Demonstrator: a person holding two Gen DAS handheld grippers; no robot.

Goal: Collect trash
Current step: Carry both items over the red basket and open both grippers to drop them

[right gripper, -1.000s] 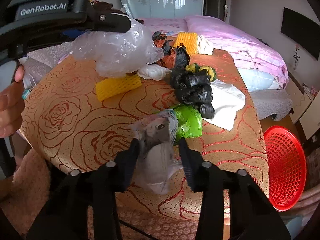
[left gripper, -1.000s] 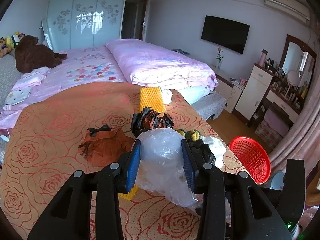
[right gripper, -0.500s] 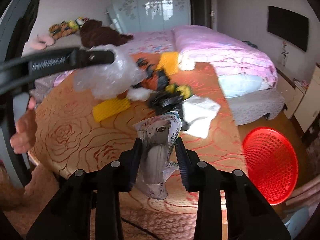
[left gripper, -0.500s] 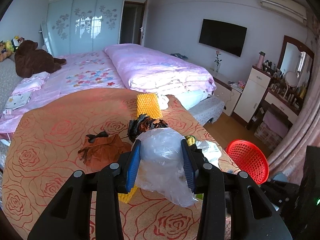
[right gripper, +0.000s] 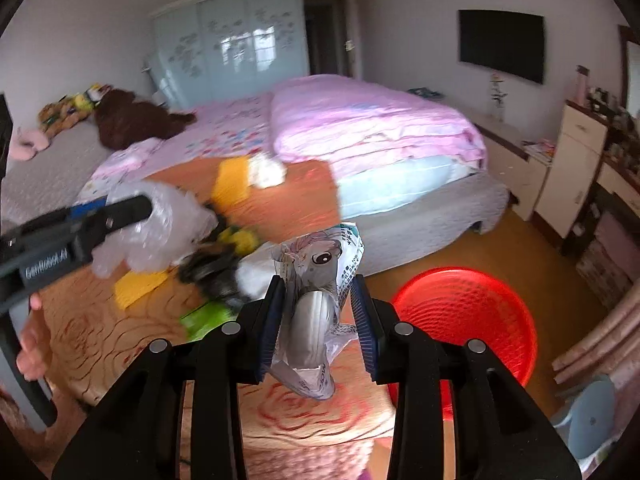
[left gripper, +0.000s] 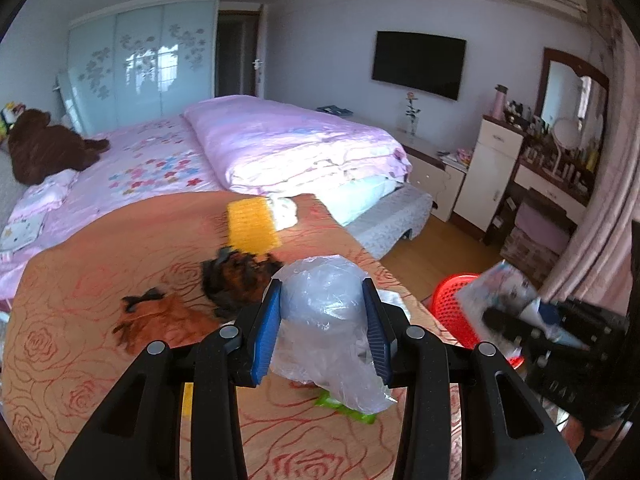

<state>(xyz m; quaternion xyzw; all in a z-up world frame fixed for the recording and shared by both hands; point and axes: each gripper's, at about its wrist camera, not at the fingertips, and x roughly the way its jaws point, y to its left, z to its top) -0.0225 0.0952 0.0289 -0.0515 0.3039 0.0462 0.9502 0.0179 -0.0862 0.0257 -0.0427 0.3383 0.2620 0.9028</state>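
**A:** Start with the big picture. Where's the table (right gripper: 120, 344) and where's the bin?

**B:** From my right wrist view the table with the rose-patterned cloth fills the lower left, and the red basket (right gripper: 464, 320) sits on the floor just off its edge, at about three o'clock from my right gripper (right gripper: 318, 316). From the left wrist view the same red basket (left gripper: 452, 304) lies at roughly two o'clock, partly hidden behind the right tool.

**A:** Which hand is nearer to it?

**B:** The right, I'd judge. It's at the table's edge with the basket just beside it; my left gripper (left gripper: 322, 322) is over the cloth, with the right tool between it and the basket.

**A:** What are the tongs doing?

**B:** Both are clamped on trash. The right pads are narrow, squeezing a printed foil wrapper (right gripper: 316, 288) whose long axis runs twelve to six, the tail hanging below the fingers. The left is pinched around a crumpled clear plastic bag (left gripper: 326, 320), bulging at twelve and drooping towards six.

**A:** What's left on the table?

**B:** At eleven o'clock from the left tongs: a yellow foam net (left gripper: 252, 222), dark crumpled bags (left gripper: 236, 280), a brown one (left gripper: 168, 320); a green scrap (left gripper: 348, 408) lies under the clear bag.

**A:** So the next move?

**B:** Swing the right one towards three o'clock, over the basket's mouth, then let go.
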